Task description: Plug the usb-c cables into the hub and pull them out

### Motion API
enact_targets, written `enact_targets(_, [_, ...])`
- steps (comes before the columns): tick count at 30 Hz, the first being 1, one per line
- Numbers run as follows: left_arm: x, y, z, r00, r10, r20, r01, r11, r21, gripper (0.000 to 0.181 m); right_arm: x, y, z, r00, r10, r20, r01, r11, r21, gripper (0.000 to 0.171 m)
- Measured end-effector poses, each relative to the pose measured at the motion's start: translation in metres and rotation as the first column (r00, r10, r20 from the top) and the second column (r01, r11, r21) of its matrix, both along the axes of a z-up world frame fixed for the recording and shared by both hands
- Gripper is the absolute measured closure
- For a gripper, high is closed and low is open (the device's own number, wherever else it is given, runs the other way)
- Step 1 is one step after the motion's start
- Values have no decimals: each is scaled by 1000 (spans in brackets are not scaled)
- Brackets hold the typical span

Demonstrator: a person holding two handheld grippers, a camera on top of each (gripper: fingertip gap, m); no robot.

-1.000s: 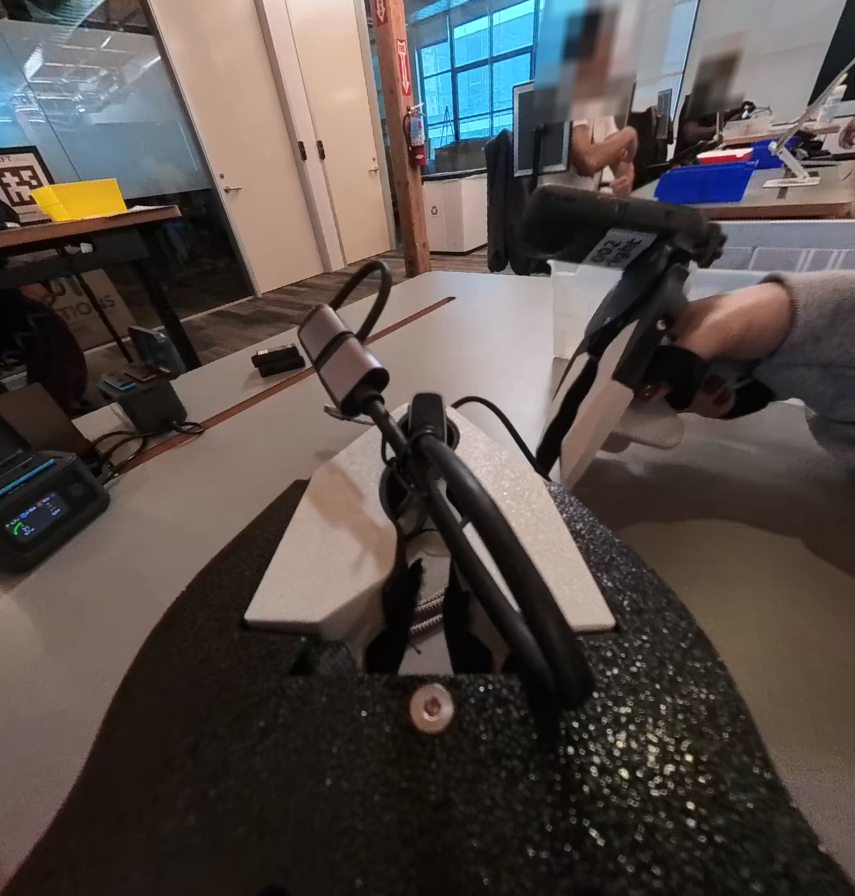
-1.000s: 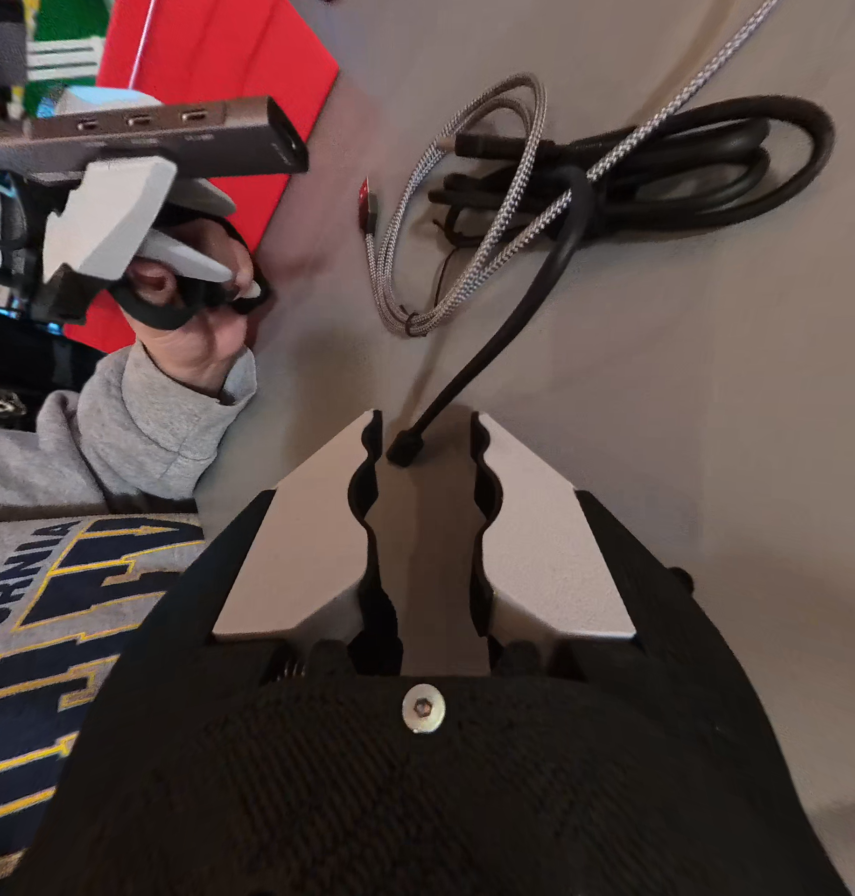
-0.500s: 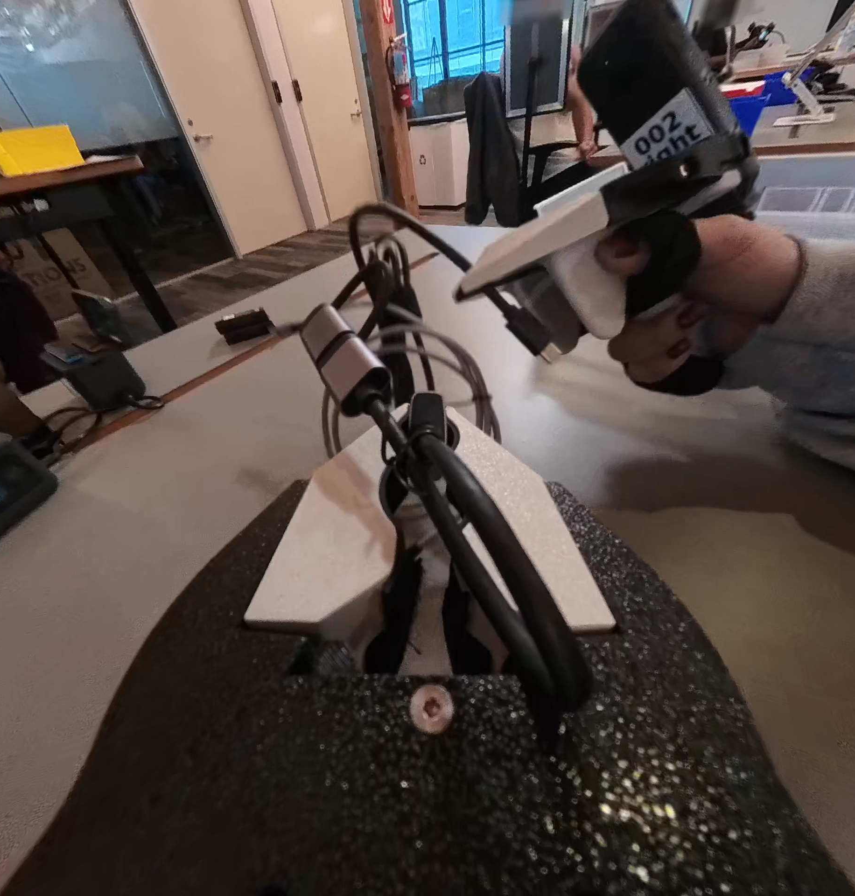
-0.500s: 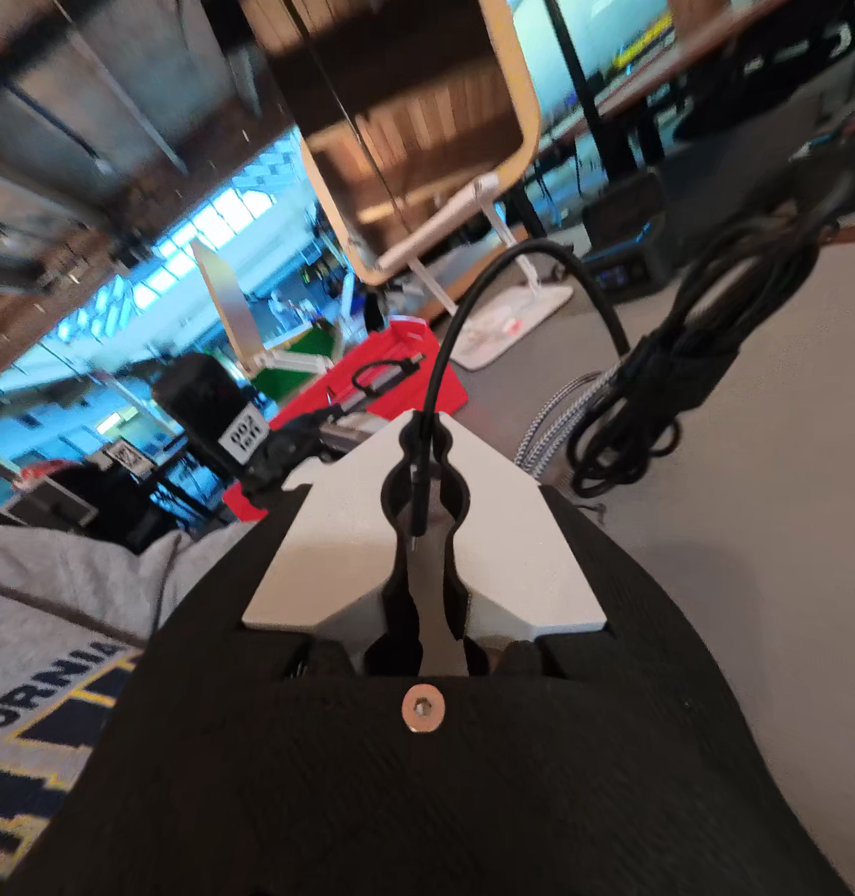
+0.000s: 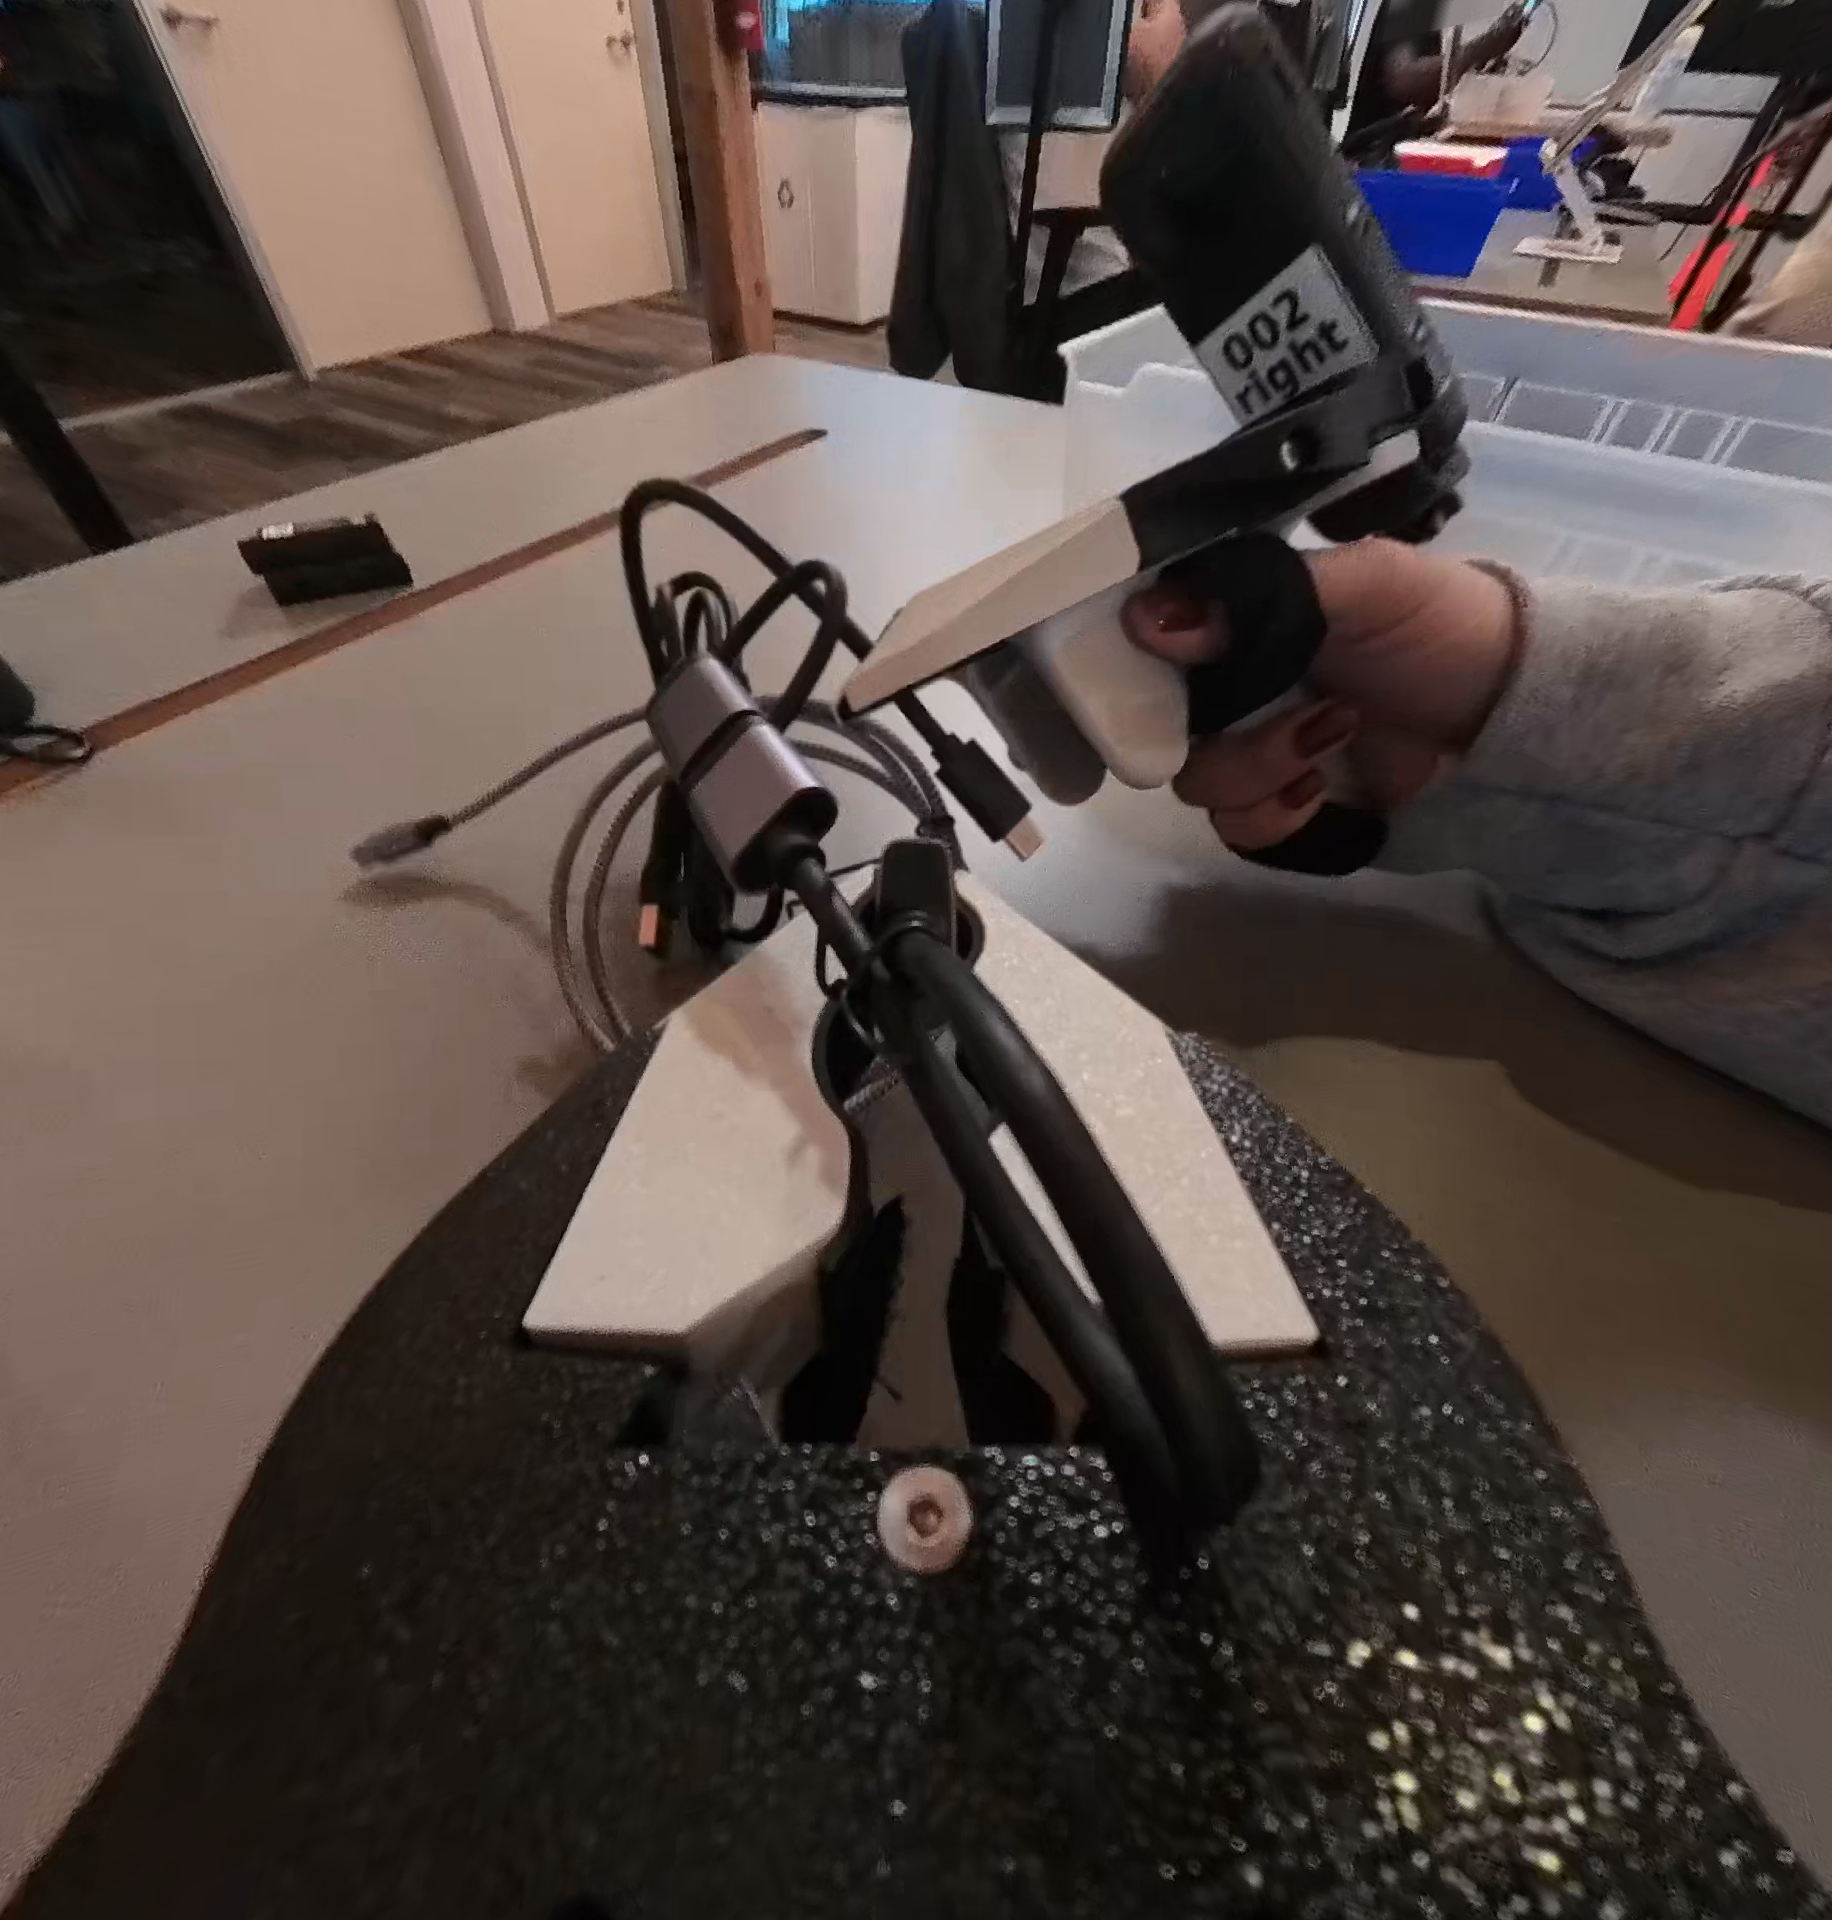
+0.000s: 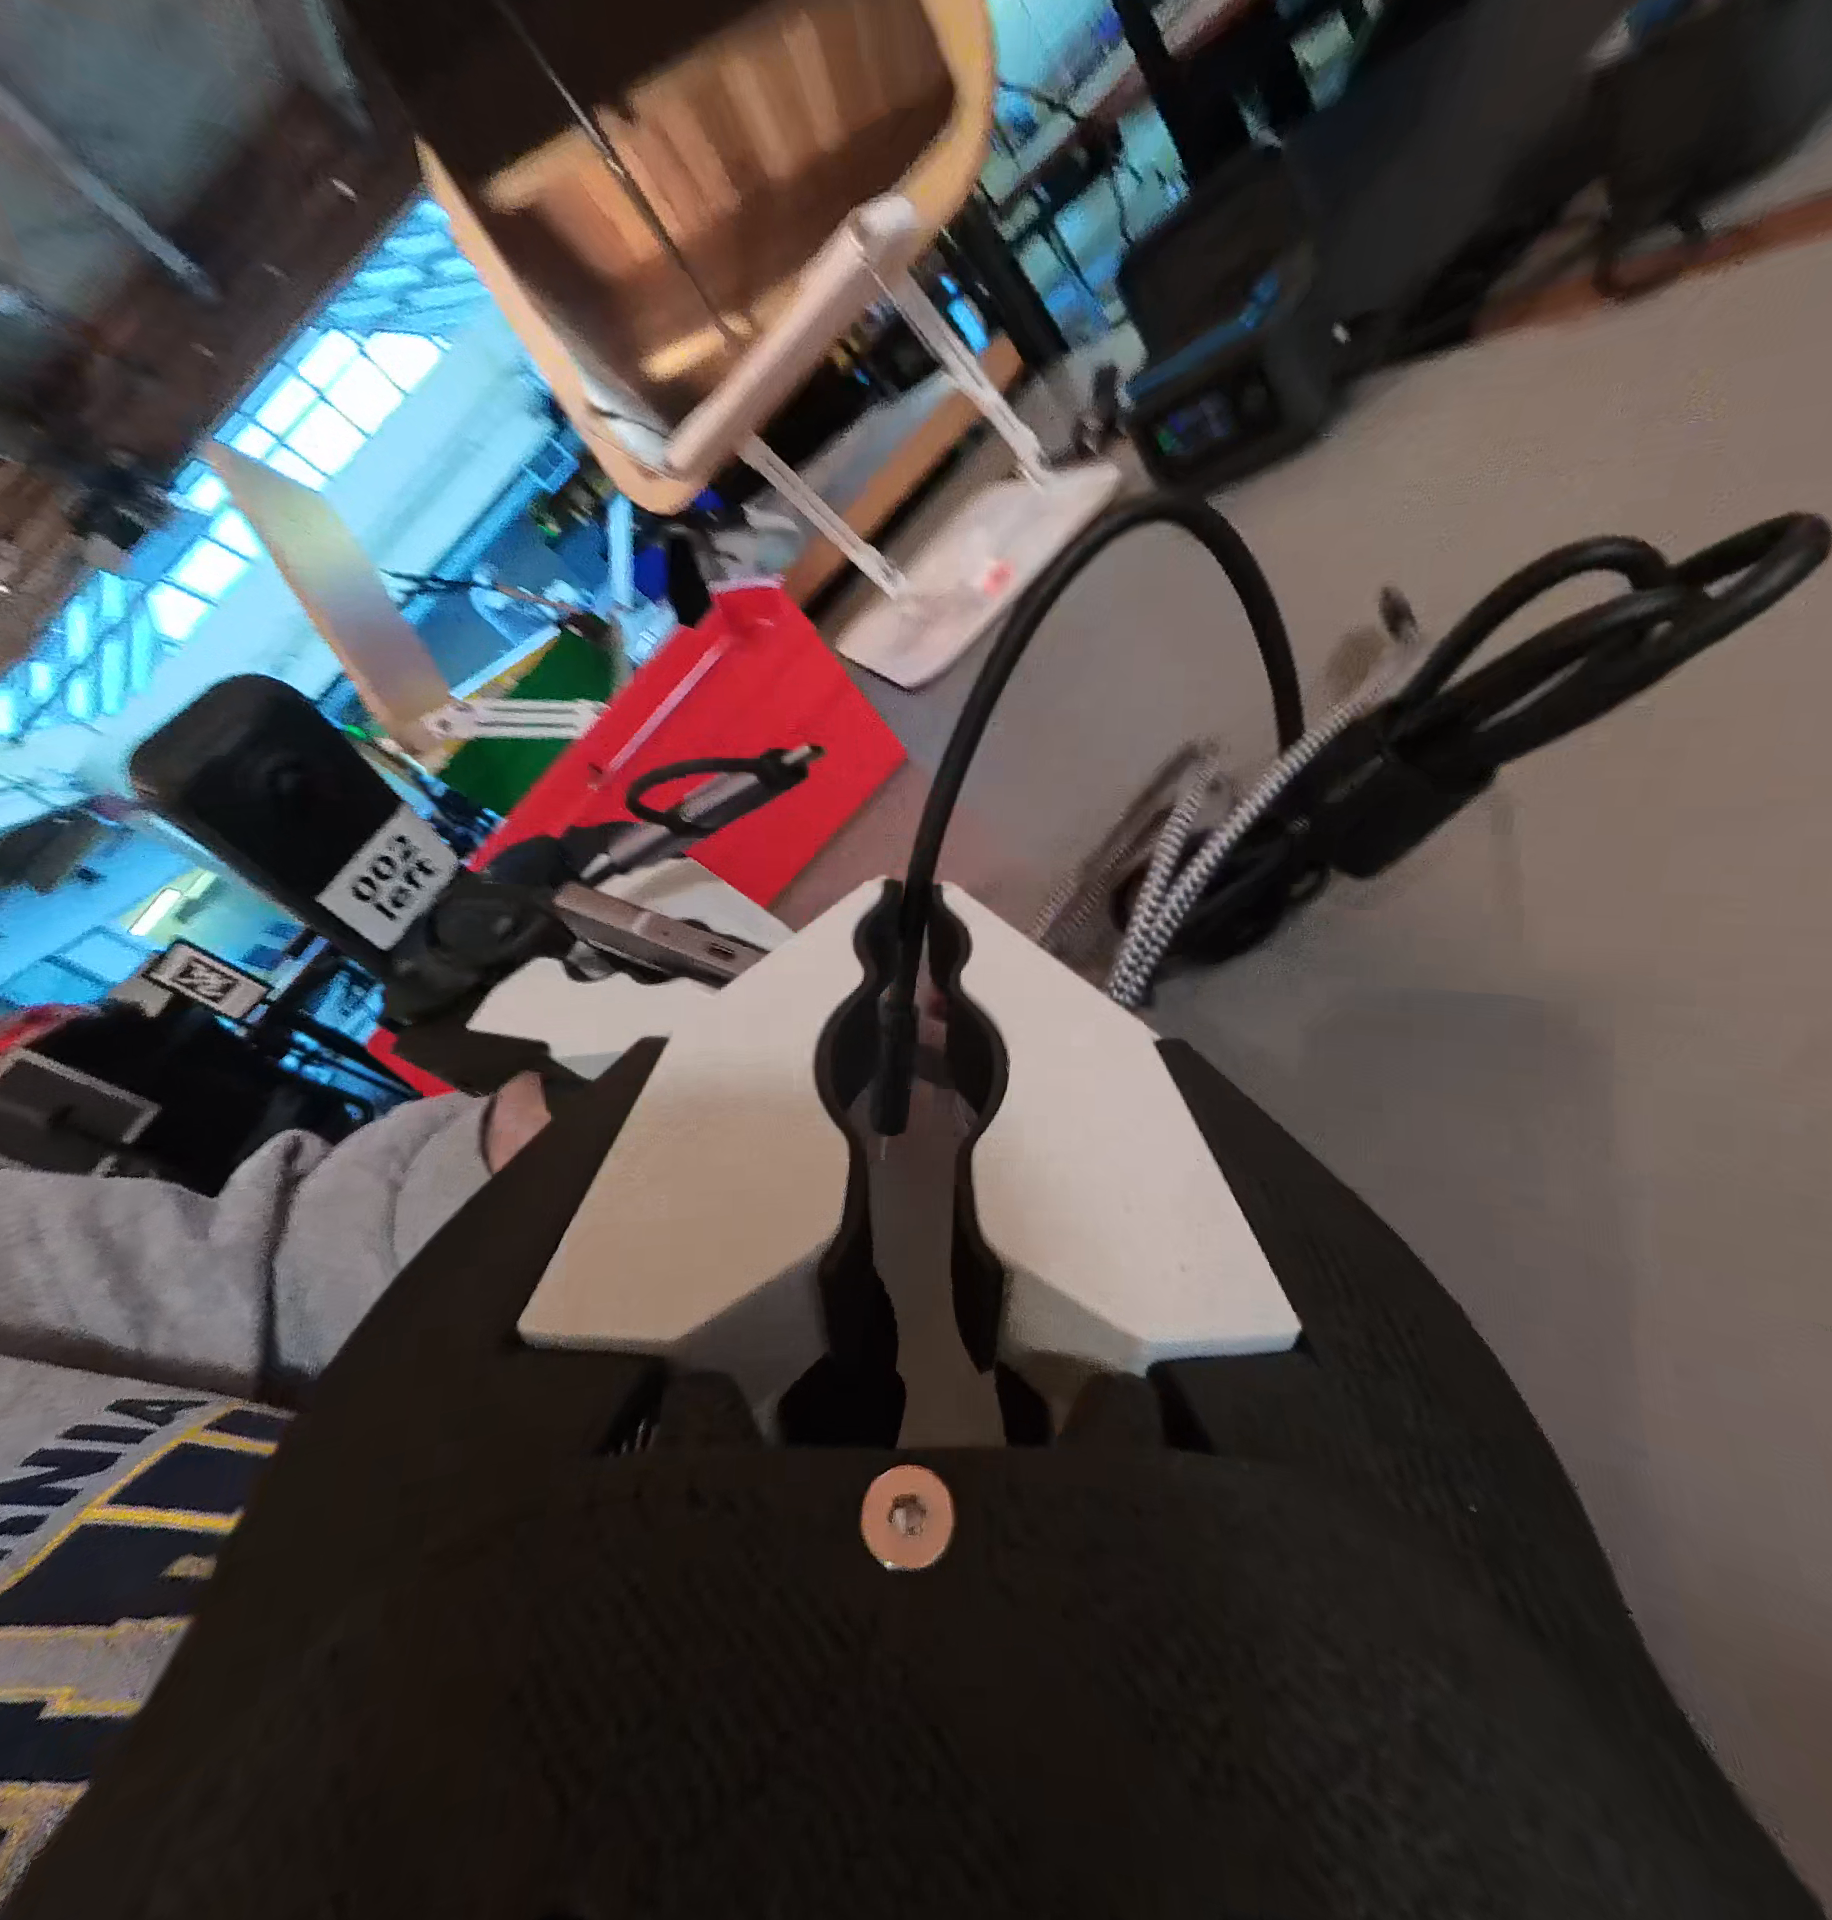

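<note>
My left gripper is shut on the grey hub, which shows between its fingers. The hub's own black lead and grey connector stick up ahead of the fingertips. My right gripper is shut on a black usb-c cable, with the plug between its fingers. In the left wrist view the right gripper hangs just above and right of the hub, and the plug points down toward it without touching. The hub's port side also shows in the right wrist view.
A black cable bundle and a braided grey cable lie on the grey table beyond the grippers. A white bin stands at the right, a small black box far left. A red tray and a power station sit behind. About 4 cm separates my left fingertips from my right. The power station is about equally far from each gripper, around 30 cm.
My right gripper shut on the black cable's plug on the table, lifted it and swung it toward the hub. The left gripper stayed shut on the hub and moved nearer the cable bundle.
</note>
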State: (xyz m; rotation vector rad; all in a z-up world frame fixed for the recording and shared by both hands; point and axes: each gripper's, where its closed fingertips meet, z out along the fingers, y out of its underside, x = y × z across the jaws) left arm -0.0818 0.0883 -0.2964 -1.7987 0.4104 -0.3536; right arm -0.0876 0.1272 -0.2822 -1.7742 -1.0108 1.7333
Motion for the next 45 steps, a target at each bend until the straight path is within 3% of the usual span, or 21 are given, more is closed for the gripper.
enact_targets(4, [0,1,-6,1000,0,12,0,999,-35,174,8,3,-15,992,21,127,-22,1000,3,167])
enact_targets(9, [2,1,-11,1000,-1,-31,-1,999,-54,174,21,-6,-40,940,100,325,-111,994,17,149])
enact_targets(18, [4,0,-14,999,-16,-42,13,997,-73,174,28,-19,-36,936,238,258,-178,956,-233,144])
enact_targets(20, [4,0,-13,999,-18,-32,16,997,-73,174,30,-18,-36,937,243,252,-181,953,-244,150])
enact_targets(22, [3,0,-12,1000,-16,-23,15,997,-73,174,30,-19,-33,938,246,244,-193,956,-220,165])
enact_targets(31, [17,-5,-7,993,-100,56,104,992,-75,174,12,-16,14,988,154,-14,-153,988,32,171])
enact_targets(37, [30,-12,-1,971,-190,147,201,977,-67,174,9,-10,5,993,122,2,-122,992,43,171])
enact_targets(43, [27,-10,-7,981,-165,104,175,980,-96,174,19,0,-30,968,99,229,-105,994,12,171])
enact_targets(45, [27,-10,-9,983,-162,83,170,980,-102,174,25,1,-37,950,96,297,-102,995,3,164])
